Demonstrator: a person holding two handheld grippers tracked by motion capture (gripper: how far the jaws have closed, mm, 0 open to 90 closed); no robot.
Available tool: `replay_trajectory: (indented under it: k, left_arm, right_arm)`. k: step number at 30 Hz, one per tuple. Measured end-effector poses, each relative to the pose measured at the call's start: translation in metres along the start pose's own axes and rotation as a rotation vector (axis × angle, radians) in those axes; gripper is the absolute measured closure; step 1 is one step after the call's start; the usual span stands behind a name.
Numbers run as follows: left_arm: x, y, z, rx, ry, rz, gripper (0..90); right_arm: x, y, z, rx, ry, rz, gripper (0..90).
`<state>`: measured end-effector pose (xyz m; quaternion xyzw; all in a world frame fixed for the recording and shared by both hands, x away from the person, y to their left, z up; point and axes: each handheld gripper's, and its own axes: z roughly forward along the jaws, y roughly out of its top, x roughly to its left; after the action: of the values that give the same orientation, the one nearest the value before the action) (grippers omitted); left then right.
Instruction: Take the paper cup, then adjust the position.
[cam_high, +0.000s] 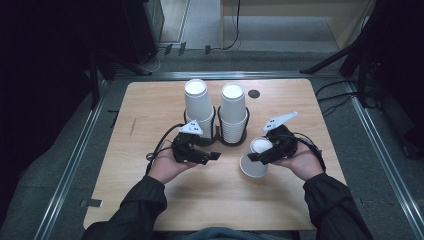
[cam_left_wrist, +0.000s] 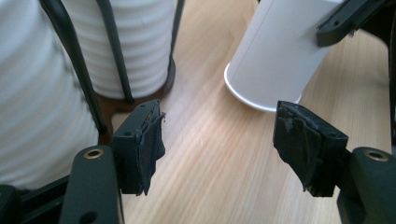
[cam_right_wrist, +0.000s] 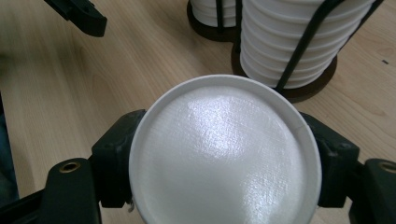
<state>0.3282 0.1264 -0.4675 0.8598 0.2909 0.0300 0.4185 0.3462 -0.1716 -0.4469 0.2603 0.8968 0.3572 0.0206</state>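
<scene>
Two stacks of white paper cups stand upside down in dark wire holders w/ round brown bases, at the far middle of the table (cam_high: 150, 110), a pale wood-grain top w/ rounded corners. Left stack (cam_high: 198, 107) and right stack (cam_high: 233, 112) sit just beside each other; stacked rims show as fine ribbing down the sides, thin black wire uprights run over them. Right gripper (cam_high: 256, 156) is clamped on a single paper cup (cam_high: 256, 159), smooth, tapered, inverted and tilted, its wide rolled rim low near the tabletop, just in front of the right stack. In the right gripper view the cup's round flat bottom (cam_right_wrist: 224, 154) faces the camera, slightly glossy w/ a fine woven-looking texture, both black jaws pressed against its sides. Left gripper (cam_high: 212, 156) sits in front of the left stack, near the held cup but apart from it; jaws stand fairly wide w/ nothing between, only bare wood. Its black rubbery pads (cam_left_wrist: 152, 140) look torn and ragged at the edges.
</scene>
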Motion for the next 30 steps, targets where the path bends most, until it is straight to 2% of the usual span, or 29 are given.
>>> replay_trajectory:
  k: [1, 2, 5, 8, 13, 15, 16, 17, 18, 19, 21, 22, 23, 26, 30]
  left_arm:
    - [0.000, -0.002, 0.001, 0.014, -0.010, 0.015, 34.9]
    - [0.000, -0.002, 0.001, 0.014, -0.010, 0.015, 34.9]
    - [0.002, -0.005, 0.000, -0.005, -0.034, 0.003, 34.8]
    - [0.004, -0.008, -0.001, -0.014, -0.033, 0.007, 34.6]
    - [0.008, -0.010, -0.003, -0.011, -0.031, -0.004, 32.9]
    - [0.009, -0.010, -0.006, -0.019, -0.045, -0.011, 31.4]
    - [0.008, -0.010, -0.008, -0.038, -0.076, -0.016, 29.7]
    - [0.008, -0.010, -0.008, -0.038, -0.076, -0.016, 27.2]
    - [0.008, -0.010, -0.008, -0.048, -0.131, -0.018, 27.2]
    - [0.007, -0.010, -0.008, -0.047, -0.152, -0.014, 20.7]
    - [0.003, -0.009, -0.006, -0.014, -0.149, 0.031, 16.6]
    - [0.003, -0.009, -0.006, -0.014, -0.149, 0.031, 15.3]
    - [0.002, -0.009, -0.004, 0.007, -0.157, 0.040, 12.9]
    - [0.001, -0.010, -0.002, 0.023, -0.180, 0.057, 12.9]
    - [0.000, -0.011, -0.001, 0.023, -0.181, 0.062, 13.3]
  right_arm:
    - [0.003, -0.001, 0.003, 0.001, -0.004, -0.016, 25.2]
    - [0.004, -0.001, 0.004, 0.000, -0.002, -0.018, 25.2]
    - [0.010, -0.001, 0.007, -0.021, -0.020, -0.068, 25.2]
    - [0.013, 0.001, 0.008, -0.049, -0.013, -0.079, 25.2]
    - [0.015, 0.000, 0.010, -0.049, 0.000, -0.080, 25.2]
    - [0.015, -0.001, 0.012, -0.048, 0.009, -0.074, 25.2]
    - [0.015, -0.001, 0.014, -0.052, 0.018, -0.069, 25.2]
    - [0.015, -0.001, 0.014, -0.052, 0.018, -0.069, 25.2]
    - [0.015, -0.001, 0.014, -0.053, 0.020, -0.069, 25.2]
    - [0.015, 0.000, 0.014, -0.056, 0.027, -0.070, 25.2]
    - [0.015, 0.001, 0.015, -0.069, 0.043, -0.066, 25.2]
    - [0.015, 0.001, 0.015, -0.069, 0.043, -0.066, 25.2]
    - [0.015, 0.002, 0.015, -0.074, 0.049, -0.072, 25.2]
    - [0.016, 0.002, 0.016, -0.076, 0.059, -0.075, 25.2]
    - [0.015, 0.003, 0.017, -0.093, 0.078, -0.073, 25.2]
